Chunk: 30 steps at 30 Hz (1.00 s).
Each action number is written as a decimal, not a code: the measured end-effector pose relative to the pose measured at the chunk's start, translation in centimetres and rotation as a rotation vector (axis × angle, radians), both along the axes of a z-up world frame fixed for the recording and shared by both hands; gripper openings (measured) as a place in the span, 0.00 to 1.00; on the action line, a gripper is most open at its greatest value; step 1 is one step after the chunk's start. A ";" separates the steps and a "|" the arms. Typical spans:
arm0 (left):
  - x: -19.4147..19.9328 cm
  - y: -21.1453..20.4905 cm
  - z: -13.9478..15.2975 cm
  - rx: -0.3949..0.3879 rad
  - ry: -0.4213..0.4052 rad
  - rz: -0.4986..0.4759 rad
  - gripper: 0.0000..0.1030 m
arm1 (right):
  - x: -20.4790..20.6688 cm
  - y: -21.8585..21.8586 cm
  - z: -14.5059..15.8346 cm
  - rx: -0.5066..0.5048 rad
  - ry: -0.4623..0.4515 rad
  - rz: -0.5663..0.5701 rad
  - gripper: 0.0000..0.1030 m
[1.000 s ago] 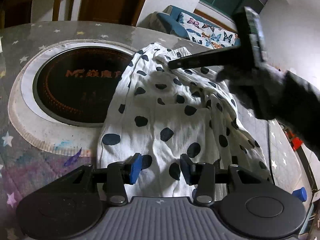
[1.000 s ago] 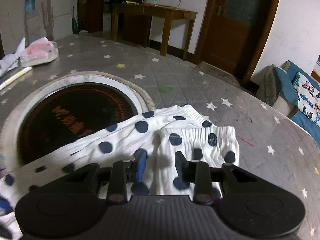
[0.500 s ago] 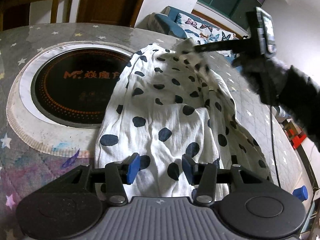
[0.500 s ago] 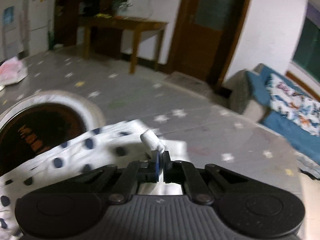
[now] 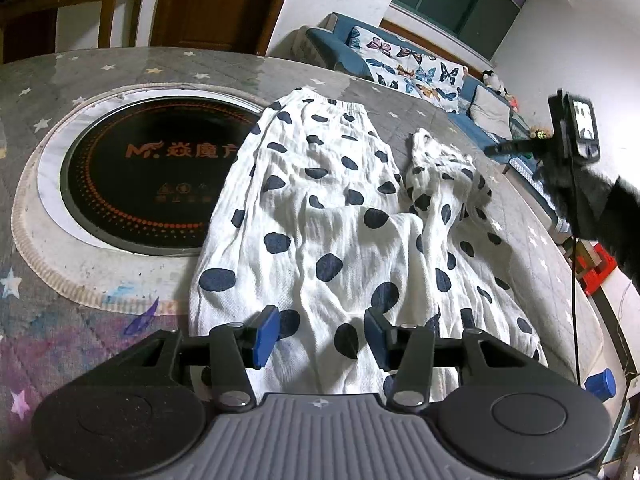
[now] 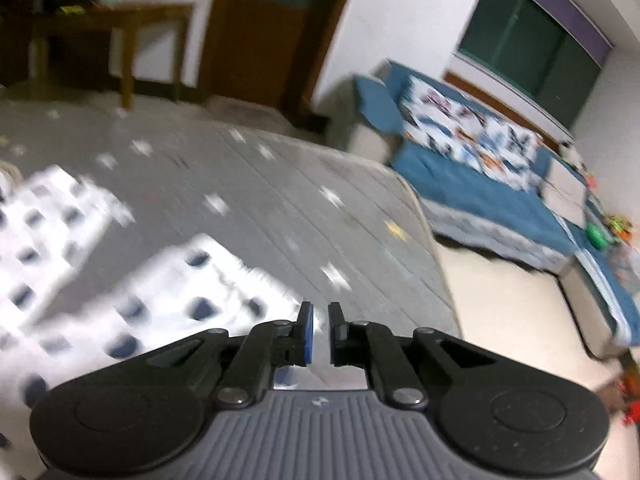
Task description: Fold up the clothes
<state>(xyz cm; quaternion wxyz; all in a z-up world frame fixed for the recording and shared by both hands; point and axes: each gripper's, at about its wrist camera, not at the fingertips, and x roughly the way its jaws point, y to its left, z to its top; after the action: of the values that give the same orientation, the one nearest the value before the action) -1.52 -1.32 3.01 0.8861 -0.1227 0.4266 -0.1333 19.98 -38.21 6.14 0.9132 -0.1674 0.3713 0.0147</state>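
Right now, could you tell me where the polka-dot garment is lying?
In the left wrist view, the polka-dot garment lies spread on the star-patterned table, just right of the round black cooktop, directly ahead of the open left gripper.

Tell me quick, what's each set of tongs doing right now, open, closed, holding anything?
Left tongs: open, empty, over the polka-dot garment.
Right tongs: a narrow gap between the fingers, nothing held.

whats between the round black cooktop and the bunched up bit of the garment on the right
In the left wrist view, the flat spread of the polka-dot garment fills the stretch between the cooktop and the bunched part.
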 end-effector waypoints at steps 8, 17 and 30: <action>0.0 -0.3 0.0 0.009 -0.003 -0.006 0.52 | 0.9 1.5 -1.3 0.106 0.040 0.038 0.21; -0.1 -0.1 0.0 -0.001 -0.003 -0.005 0.52 | 3.6 5.3 -3.3 0.237 0.107 0.128 0.27; -1.1 0.6 1.5 0.031 -0.046 0.027 0.53 | 6.6 10.8 -0.9 0.222 0.060 0.210 0.29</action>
<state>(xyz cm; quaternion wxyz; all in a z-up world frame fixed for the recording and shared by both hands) -2.66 -0.69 4.50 0.8991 -0.1117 0.4067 -0.1175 26.56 -27.44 5.21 0.9081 -0.1027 0.3748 0.1563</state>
